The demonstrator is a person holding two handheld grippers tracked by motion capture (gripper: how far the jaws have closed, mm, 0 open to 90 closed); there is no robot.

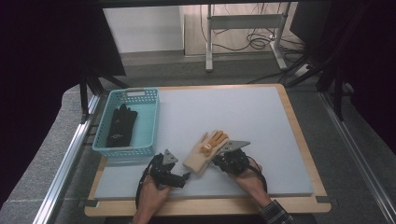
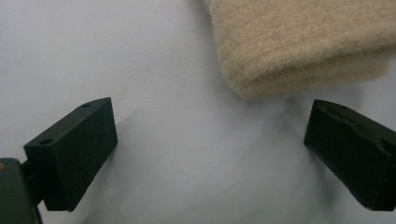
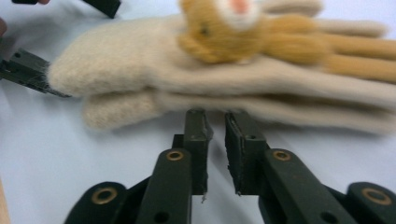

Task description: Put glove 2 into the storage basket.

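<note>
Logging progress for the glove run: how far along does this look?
Looks about halfway, if the aim is gloves into the basket. Done: a black fabric glove lies inside the teal plastic basket. In hand: nothing gripped yet; the open left tool sits at the cuff of the beige knitted gloves with orange fingers, and the right tool, jaws nearly closed and empty, is beside them. Left: grasp them and put them in the basket.

A light grey mat (image 1: pixel 243 112) covers most of the wooden desk (image 1: pixel 299 140), whose edge shows as a pale border around it. At the mat's far left corner sits a turquoise plastic basket (image 1: pixel 148 122) with perforated walls, and a black glove (image 1: pixel 120 126) lies flat inside it (fingers pointing away from the person). Beyond the desk, on the floor, stand the metal legs of another table (image 1: pixel 210 42) with a tangle of dark cables (image 1: pixel 259 39) beside them.
</note>
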